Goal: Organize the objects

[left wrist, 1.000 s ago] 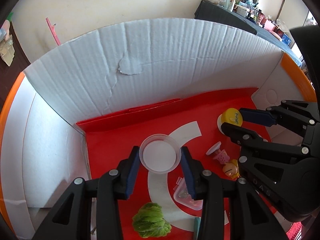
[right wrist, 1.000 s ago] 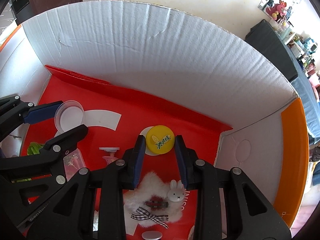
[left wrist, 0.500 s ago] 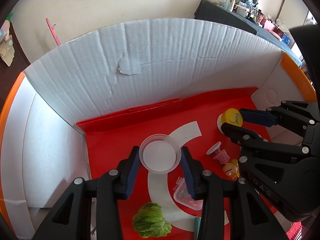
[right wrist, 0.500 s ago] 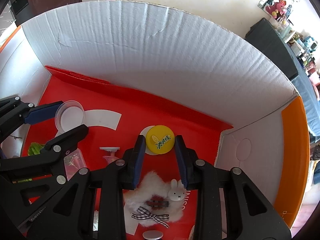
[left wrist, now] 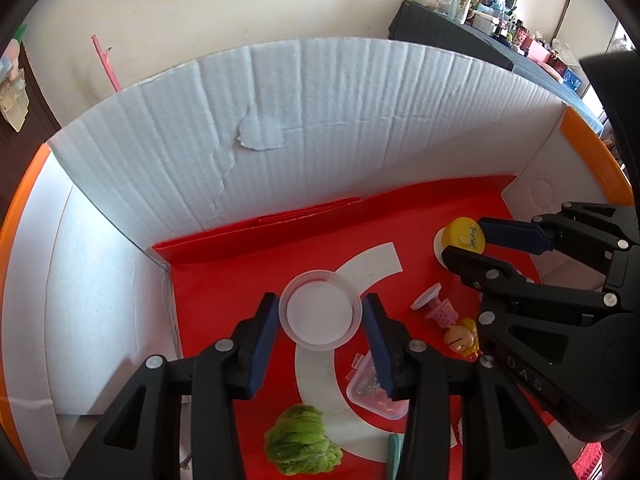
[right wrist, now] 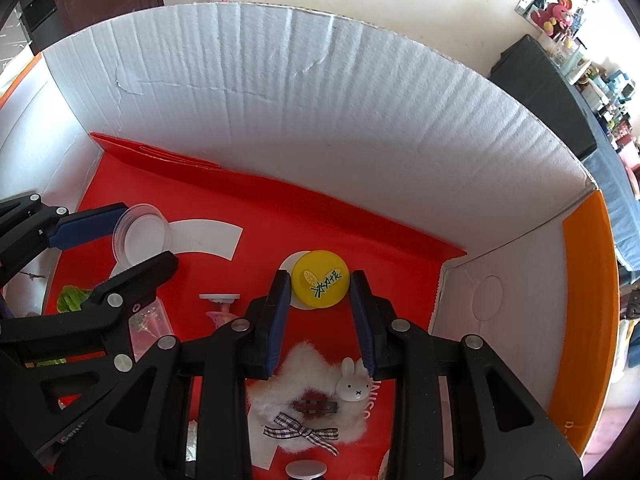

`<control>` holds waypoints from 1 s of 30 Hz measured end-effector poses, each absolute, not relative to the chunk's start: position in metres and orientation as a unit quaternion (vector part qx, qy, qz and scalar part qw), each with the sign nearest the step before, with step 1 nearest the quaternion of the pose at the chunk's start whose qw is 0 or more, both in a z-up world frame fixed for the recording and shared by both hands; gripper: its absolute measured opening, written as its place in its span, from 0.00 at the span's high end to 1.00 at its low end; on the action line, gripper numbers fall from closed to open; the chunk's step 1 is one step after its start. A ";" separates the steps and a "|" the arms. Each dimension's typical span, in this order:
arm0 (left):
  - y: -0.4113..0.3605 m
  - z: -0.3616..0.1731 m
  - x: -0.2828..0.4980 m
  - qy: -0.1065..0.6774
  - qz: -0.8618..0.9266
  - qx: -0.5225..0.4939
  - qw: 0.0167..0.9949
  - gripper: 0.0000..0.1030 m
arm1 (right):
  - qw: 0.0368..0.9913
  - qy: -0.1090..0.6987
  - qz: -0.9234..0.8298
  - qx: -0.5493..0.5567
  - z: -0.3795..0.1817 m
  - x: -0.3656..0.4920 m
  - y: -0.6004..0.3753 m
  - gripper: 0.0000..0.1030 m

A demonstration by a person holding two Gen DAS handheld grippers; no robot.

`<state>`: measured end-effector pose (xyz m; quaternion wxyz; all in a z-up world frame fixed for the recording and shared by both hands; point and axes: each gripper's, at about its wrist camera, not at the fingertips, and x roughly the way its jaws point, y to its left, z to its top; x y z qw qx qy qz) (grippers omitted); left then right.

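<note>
1. Clear plastic round lid (left wrist: 320, 316), white centre, lies on the red box floor (left wrist: 240, 280) between the left gripper (left wrist: 320, 326) fingers; they have just been opening, small gaps both sides. White cardboard wall (left wrist: 320, 128) just behind.
2. Yellow cap (right wrist: 320, 280) with green handwriting, unreadable, sits between the right gripper (right wrist: 322, 316) fingers, narrow gaps, not pressed. Open red floor to its right.

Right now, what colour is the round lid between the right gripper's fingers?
Yellow lid, clearest in the right wrist view.

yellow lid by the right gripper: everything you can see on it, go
The yellow lid is a round, glossy, plastic-looking cap with a green and white print and dark characters on top. It sits flat on a white disc on the red floor, near the box's right wall. The right gripper straddles it; its pads stand just off the lid's sides, so no clear grip shows.
</note>
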<state>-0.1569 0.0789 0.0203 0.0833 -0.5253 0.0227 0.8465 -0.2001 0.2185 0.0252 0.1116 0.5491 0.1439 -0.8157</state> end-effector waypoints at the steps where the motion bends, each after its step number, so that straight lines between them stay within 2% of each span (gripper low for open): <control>1: 0.079 0.021 -0.157 0.022 0.847 -0.525 0.083 0.56 | 0.111 0.144 -0.816 0.549 0.025 -0.197 0.215 0.72; 27: 0.074 0.063 -0.129 0.001 0.866 -0.491 0.093 0.52 | 0.116 0.126 -0.852 0.495 0.072 -0.156 0.205 0.72; 30: 0.074 0.072 -0.119 -0.003 0.874 -0.476 0.095 0.48 | 0.127 0.112 -0.859 0.483 0.078 -0.126 0.197 0.72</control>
